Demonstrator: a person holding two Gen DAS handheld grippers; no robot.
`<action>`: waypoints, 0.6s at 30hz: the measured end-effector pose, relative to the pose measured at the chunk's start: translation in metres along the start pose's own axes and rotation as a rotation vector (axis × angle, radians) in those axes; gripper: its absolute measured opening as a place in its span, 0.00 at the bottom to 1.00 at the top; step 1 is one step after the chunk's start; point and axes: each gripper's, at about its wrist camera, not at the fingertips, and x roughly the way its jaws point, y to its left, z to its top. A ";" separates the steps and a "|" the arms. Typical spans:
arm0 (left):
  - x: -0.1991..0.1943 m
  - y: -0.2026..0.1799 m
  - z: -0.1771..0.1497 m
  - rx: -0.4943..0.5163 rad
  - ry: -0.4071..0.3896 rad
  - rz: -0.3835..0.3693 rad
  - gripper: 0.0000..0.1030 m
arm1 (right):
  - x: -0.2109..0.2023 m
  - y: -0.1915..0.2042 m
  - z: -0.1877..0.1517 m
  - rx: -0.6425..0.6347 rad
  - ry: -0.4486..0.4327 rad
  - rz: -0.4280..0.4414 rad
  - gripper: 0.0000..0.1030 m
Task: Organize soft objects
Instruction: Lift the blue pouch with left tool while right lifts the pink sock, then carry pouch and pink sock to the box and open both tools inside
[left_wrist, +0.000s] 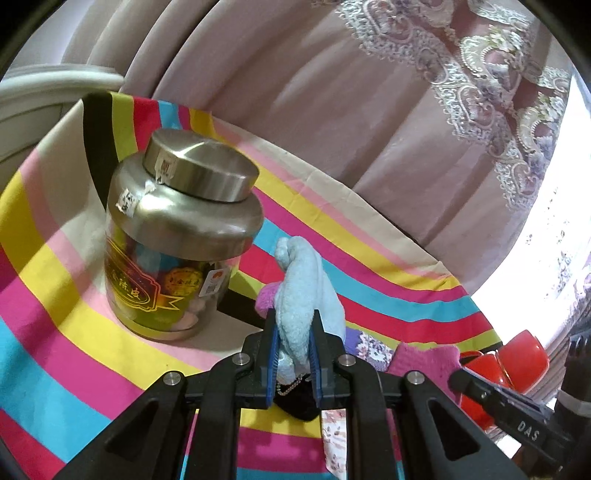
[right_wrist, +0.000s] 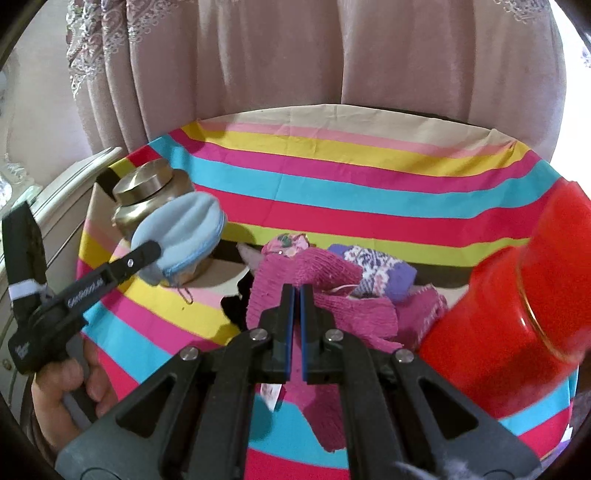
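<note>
My left gripper (left_wrist: 294, 321) is shut on a light blue soft pouch (left_wrist: 306, 288) and holds it up above the striped cloth, right of the steel-lidded jar (left_wrist: 177, 236). The pouch also shows in the right wrist view (right_wrist: 184, 232), in front of the jar (right_wrist: 147, 195). My right gripper (right_wrist: 296, 291) is shut, its jaws nearly touching, above a pile of pink knitted pieces (right_wrist: 306, 273). I see nothing held between its pads. A purple patterned sock (right_wrist: 380, 269) lies behind the pile.
A red jar (right_wrist: 517, 295) lies tilted at the right, close to my right gripper. The striped tablecloth (right_wrist: 351, 177) covers the table. Pink curtains (right_wrist: 295, 55) hang behind. A white furniture edge (right_wrist: 66, 192) stands at the left.
</note>
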 end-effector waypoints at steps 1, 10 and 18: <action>0.000 -0.004 0.000 0.003 0.002 -0.003 0.14 | -0.004 0.000 -0.003 -0.001 0.001 0.001 0.04; -0.012 -0.037 -0.019 0.018 0.077 -0.065 0.14 | -0.044 -0.018 -0.041 0.035 0.020 -0.012 0.04; -0.027 -0.071 -0.045 0.072 0.130 -0.109 0.14 | -0.085 -0.048 -0.069 0.086 0.017 -0.052 0.04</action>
